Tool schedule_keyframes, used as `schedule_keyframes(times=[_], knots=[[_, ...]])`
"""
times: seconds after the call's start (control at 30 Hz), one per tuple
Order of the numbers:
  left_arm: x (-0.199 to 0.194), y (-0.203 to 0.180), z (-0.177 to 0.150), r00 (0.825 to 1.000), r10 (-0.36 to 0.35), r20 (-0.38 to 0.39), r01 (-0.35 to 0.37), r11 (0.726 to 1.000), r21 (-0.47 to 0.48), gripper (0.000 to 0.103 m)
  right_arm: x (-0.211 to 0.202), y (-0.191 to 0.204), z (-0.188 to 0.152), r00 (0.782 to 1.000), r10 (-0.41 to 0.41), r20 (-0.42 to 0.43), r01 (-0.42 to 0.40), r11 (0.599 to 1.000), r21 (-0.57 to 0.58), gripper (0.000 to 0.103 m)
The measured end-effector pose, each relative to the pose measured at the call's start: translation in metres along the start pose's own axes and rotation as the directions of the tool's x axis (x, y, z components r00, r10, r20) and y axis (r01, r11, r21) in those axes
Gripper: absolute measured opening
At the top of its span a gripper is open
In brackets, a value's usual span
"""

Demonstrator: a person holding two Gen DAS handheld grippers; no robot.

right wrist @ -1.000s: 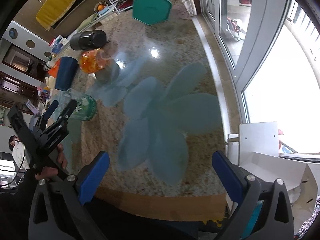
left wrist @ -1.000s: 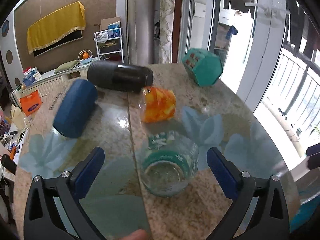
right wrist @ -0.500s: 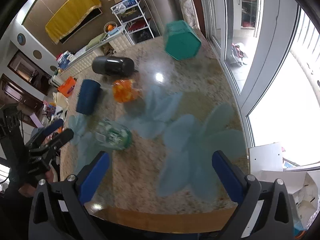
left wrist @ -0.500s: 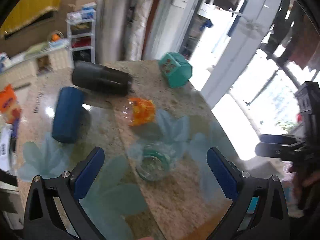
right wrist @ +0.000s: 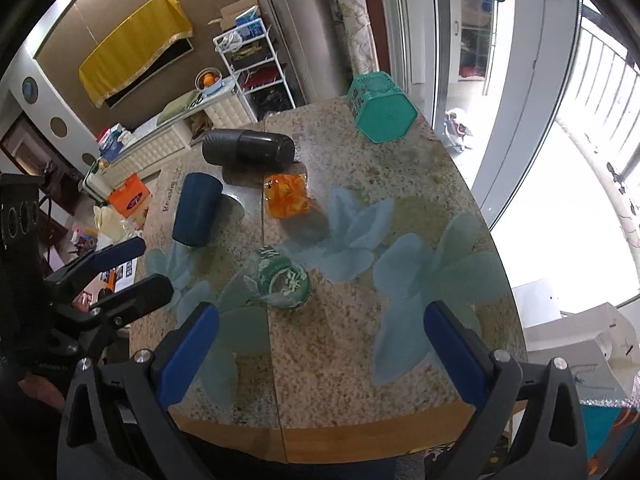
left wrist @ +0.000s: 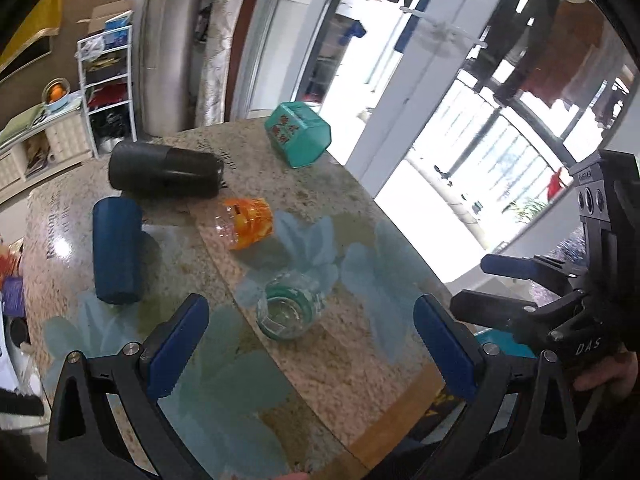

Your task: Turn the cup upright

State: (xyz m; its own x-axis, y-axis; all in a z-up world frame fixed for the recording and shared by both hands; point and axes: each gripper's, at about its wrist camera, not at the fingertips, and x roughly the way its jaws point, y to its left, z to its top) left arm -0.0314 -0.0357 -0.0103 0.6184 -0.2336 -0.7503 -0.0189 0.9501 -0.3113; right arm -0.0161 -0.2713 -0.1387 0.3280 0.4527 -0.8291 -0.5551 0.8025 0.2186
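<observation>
Both the left gripper [left wrist: 310, 344] and right gripper [right wrist: 320, 350] gape empty at frame bottom, clear green-banded cup [left wrist: 289, 310] upright mid-frame on the worktop [left wrist: 352, 364].

Both grippers share 1 build: black plastic frames with triangular cut-outs, silver screws at the joints and 2 blue-padded fingers each. The right gripper [left wrist: 496, 284] carries white "DAS" lettering and 3 round ports; bare skin of the right hand [left wrist: 608, 372] grips its handle.
</observation>
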Motion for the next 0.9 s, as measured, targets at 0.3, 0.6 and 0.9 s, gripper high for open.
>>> schedule_keyframes(times=[0.3, 0.6, 0.9], knots=[[-0.003, -0.001, -0.005, 1.000, -0.028, -0.007, 0.028, 0.999, 0.018, 0.103, -0.002, 0.010, -0.013, 1.000, -0.028, 0.013, 0.027, 0.999, 0.023, 0.103], [0.002, 0.005, -0.001, 1.000, -0.009, -0.013, 0.009, 1.000, 0.010, 0.103, 0.001, 0.012, -0.013, 1.000, -0.019, 0.016, 0.018, 1.000, 0.025, 0.103], [0.003, 0.002, 0.001, 1.000, -0.006, -0.007, 0.007, 1.000, 0.025, 0.103, 0.003, 0.009, -0.014, 0.999, -0.019, 0.026, 0.018, 0.999, 0.034, 0.103]])
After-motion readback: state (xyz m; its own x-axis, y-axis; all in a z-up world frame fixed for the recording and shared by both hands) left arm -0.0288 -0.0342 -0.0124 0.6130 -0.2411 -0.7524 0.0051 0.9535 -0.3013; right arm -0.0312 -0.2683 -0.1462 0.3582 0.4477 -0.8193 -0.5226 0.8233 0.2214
